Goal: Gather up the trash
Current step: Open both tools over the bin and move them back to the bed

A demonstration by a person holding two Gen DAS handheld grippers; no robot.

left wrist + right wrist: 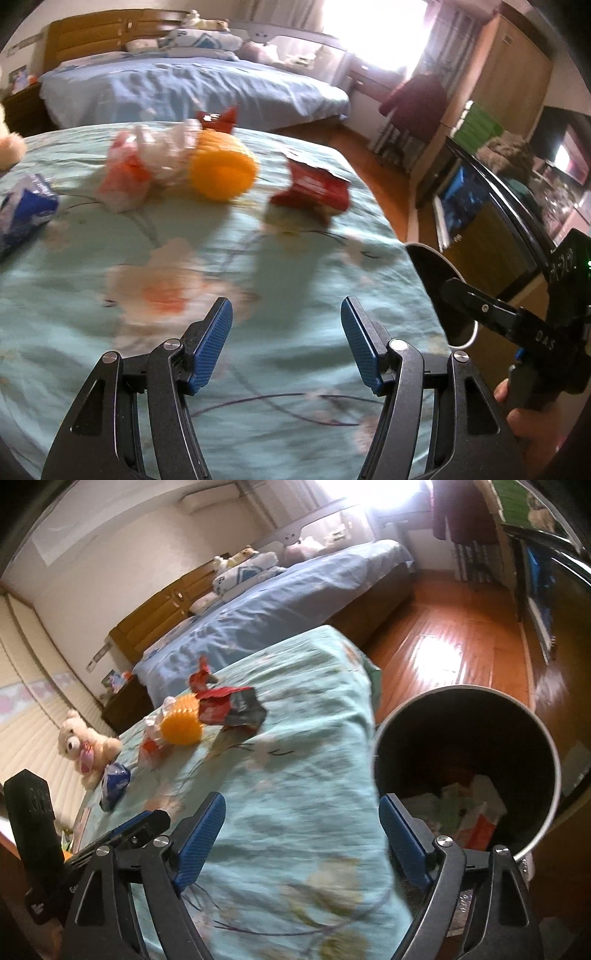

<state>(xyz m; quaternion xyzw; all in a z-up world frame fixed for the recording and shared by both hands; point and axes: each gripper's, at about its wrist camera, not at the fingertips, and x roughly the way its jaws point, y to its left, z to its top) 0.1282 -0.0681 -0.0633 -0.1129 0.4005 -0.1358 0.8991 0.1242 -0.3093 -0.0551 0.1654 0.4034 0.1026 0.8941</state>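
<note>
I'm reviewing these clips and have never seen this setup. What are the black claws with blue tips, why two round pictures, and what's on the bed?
No robot here: a person carries a hand-held two-finger gripper in each hand, each with a fisheye camera looking along its fingers. One picture is from the left gripper, the other from the right gripper. Both stand open and hold nothing.

On the floral bedspread lies the trash: a red wrapper, a smaller red wrapper behind it, a crumpled white and orange bag and a blue and white packet. An orange spiky ball and a teddy bear lie there too. Beside the bed stands a dark bin, with some papers already inside.
</note>
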